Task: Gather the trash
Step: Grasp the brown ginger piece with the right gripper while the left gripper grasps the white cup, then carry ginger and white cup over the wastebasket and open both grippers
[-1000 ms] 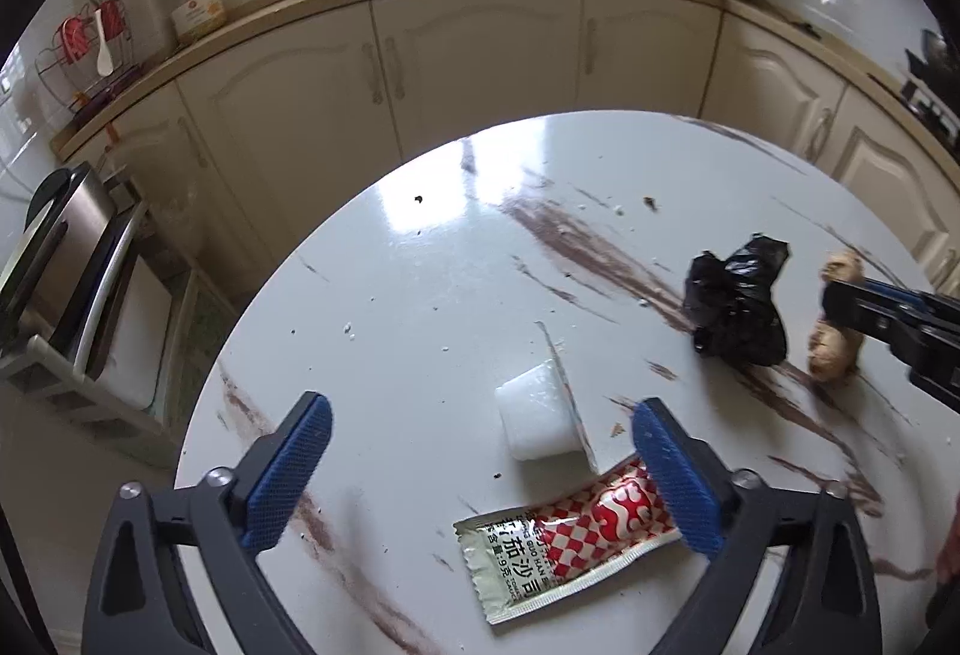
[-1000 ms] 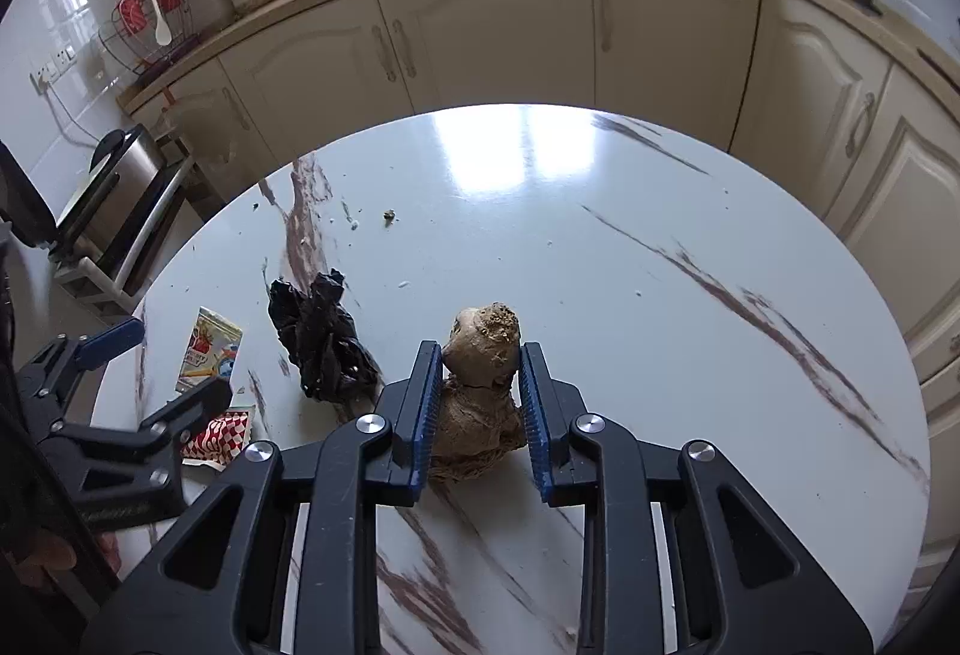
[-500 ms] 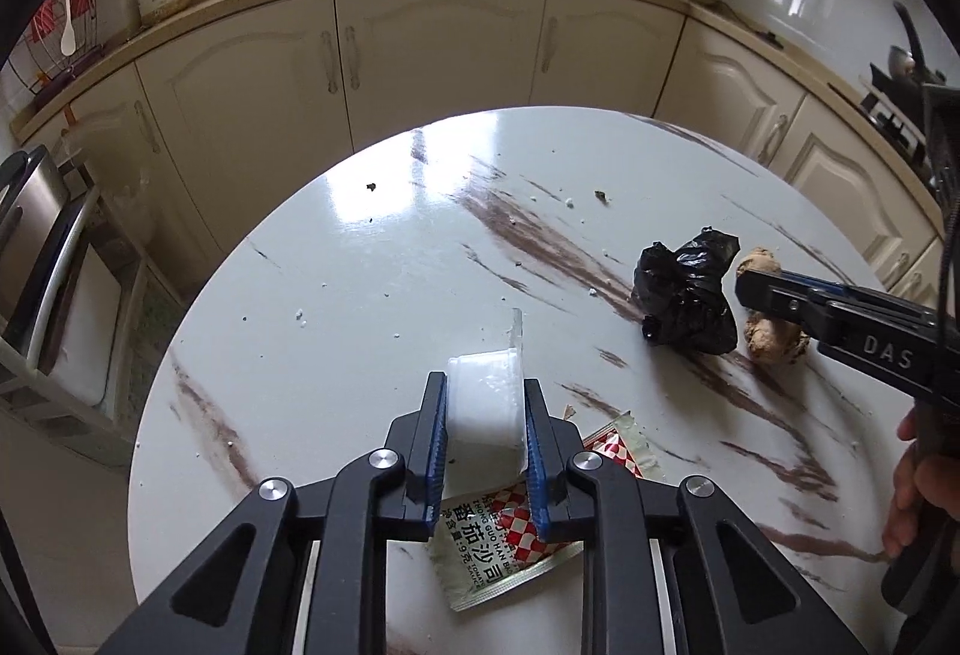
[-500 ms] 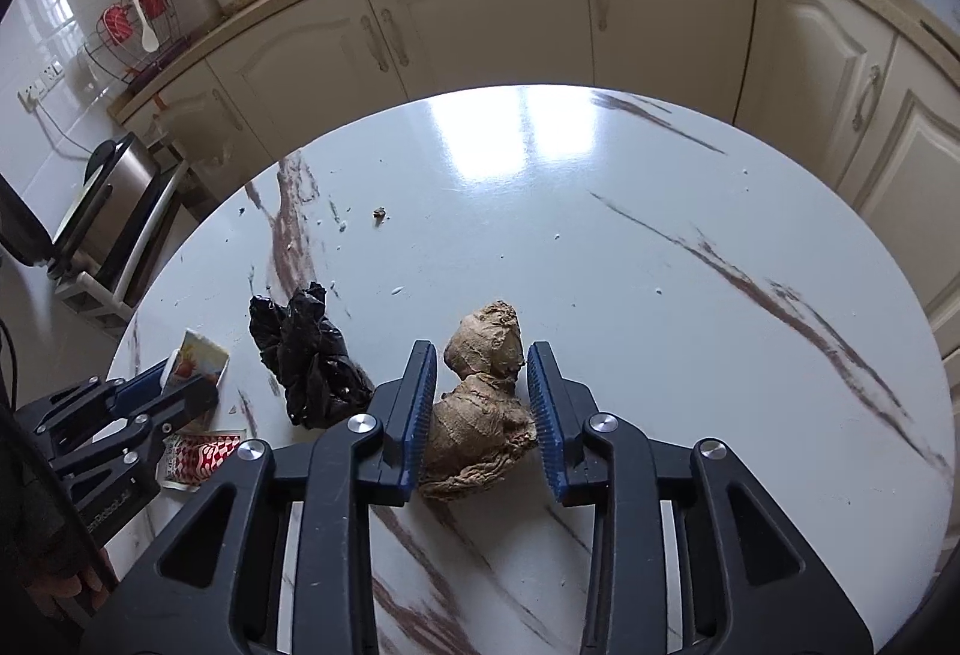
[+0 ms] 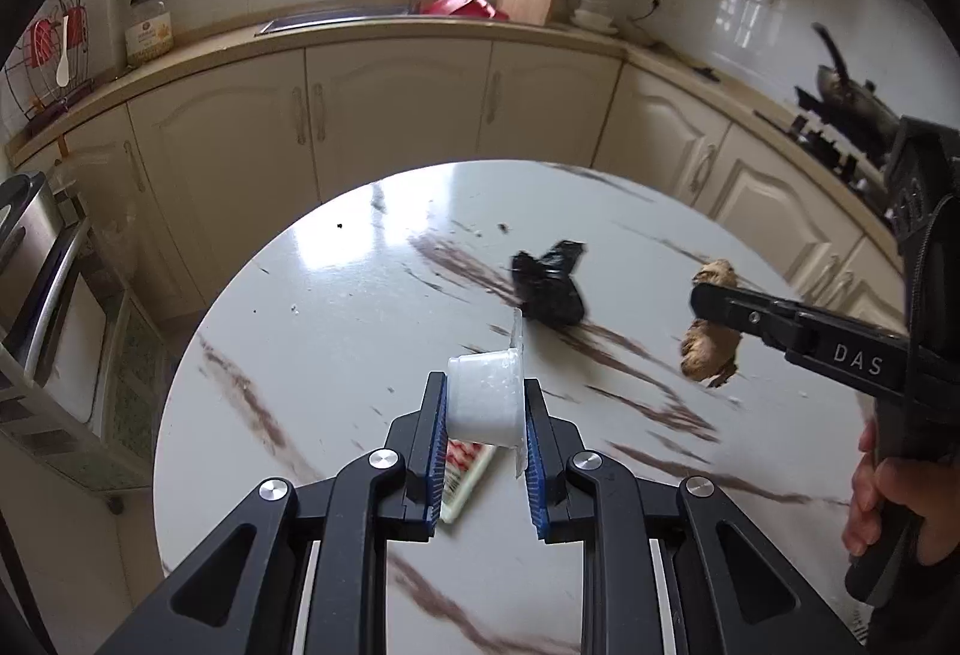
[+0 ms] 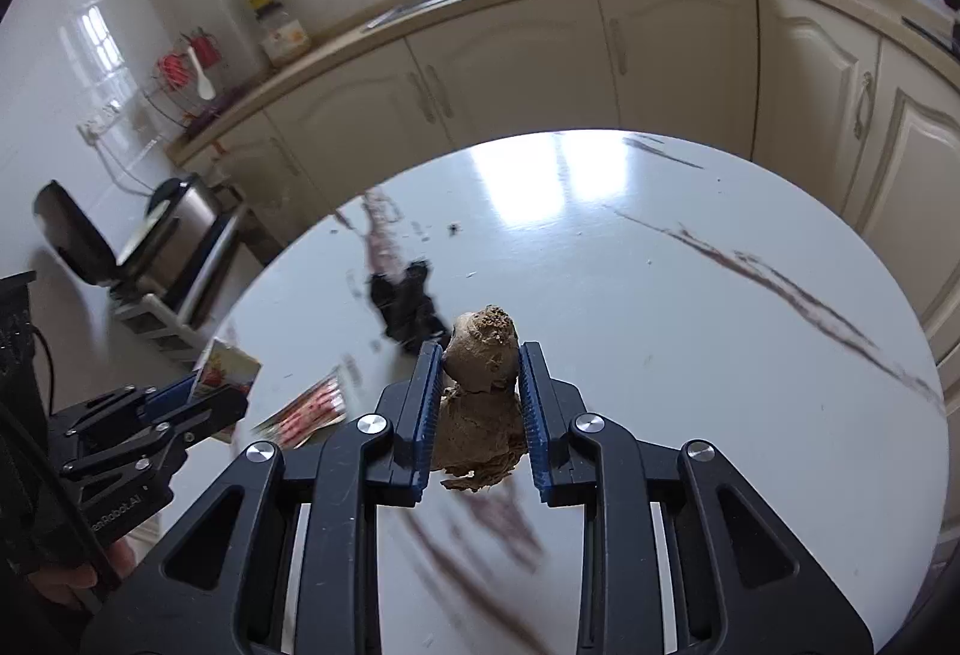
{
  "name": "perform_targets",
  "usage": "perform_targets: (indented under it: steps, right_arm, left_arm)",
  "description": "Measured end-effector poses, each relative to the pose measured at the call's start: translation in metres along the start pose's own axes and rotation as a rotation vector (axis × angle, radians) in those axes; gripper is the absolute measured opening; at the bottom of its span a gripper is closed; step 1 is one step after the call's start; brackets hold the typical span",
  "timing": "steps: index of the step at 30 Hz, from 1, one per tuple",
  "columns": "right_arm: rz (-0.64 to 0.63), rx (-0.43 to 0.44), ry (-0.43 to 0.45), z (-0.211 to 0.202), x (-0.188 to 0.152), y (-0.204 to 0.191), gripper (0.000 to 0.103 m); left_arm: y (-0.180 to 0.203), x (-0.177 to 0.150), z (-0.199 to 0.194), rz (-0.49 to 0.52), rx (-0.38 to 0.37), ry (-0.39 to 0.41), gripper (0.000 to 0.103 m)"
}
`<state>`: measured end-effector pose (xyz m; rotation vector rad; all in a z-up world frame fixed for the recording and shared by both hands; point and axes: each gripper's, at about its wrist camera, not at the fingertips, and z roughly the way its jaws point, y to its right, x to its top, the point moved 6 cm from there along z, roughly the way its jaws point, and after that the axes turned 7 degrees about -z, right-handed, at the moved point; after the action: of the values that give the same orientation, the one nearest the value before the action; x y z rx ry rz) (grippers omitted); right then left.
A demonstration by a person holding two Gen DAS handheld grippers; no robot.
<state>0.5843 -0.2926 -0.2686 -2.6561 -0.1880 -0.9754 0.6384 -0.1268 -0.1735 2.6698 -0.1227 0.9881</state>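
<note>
My left gripper (image 5: pixel 485 403) is shut on a small white plastic cup (image 5: pixel 486 403) with a peeled foil lid and holds it above the round marble table (image 5: pixel 336 331). My right gripper (image 6: pixel 480 385) is shut on a brown ginger root (image 6: pixel 480 373) and holds it in the air; the root also shows in the left wrist view (image 5: pixel 711 337). A crumpled black plastic bag (image 5: pixel 549 286) lies on the table, also in the right wrist view (image 6: pixel 405 307). A red-checked sauce sachet (image 6: pixel 309 406) lies on the table below the cup.
Cream kitchen cabinets (image 5: pixel 396 114) curve round behind the table. A steel pedal bin with its lid up (image 6: pixel 162 235) stands on the floor to the left. A sink and window are at the back. Small crumbs (image 5: pixel 339 226) dot the table.
My left gripper closed on the white cup and lifted it off the table. My right gripper closed on the ginger root and raised it. Both views tilted up.
</note>
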Motion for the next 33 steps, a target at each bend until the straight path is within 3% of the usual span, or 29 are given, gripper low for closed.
perform_targets:
  steps: [7, 13, 17, 22, 26, 33]
  right_arm:
    - [-0.06, 0.095, 0.049, -0.058, -0.031, -0.066, 0.024]
    - [-0.159, 0.211, 0.07, -0.08, -0.059, -0.16, 0.024]
    - [-0.234, 0.291, 0.052, -0.075, -0.083, -0.231, 0.024]
    - [-0.308, 0.395, -0.016, -0.048, -0.123, -0.315, 0.024]
    - [-0.363, 0.426, -0.096, -0.008, -0.153, -0.364, 0.024]
    - [-0.423, 0.436, -0.237, 0.076, -0.201, -0.421, 0.024]
  left_arm:
    - [-0.002, -0.054, -0.075, 0.014, -0.04, 0.07, 0.018]
    - [-0.058, -0.12, -0.162, -0.025, -0.025, 0.135, 0.018]
    - [-0.11, -0.163, -0.209, -0.07, 0.037, 0.166, 0.018]
    - [-0.185, -0.228, -0.255, -0.163, 0.12, 0.158, 0.018]
    - [-0.254, -0.287, -0.274, -0.267, 0.19, 0.099, 0.018]
    - [-0.326, -0.352, -0.259, -0.403, 0.256, -0.023, 0.018]
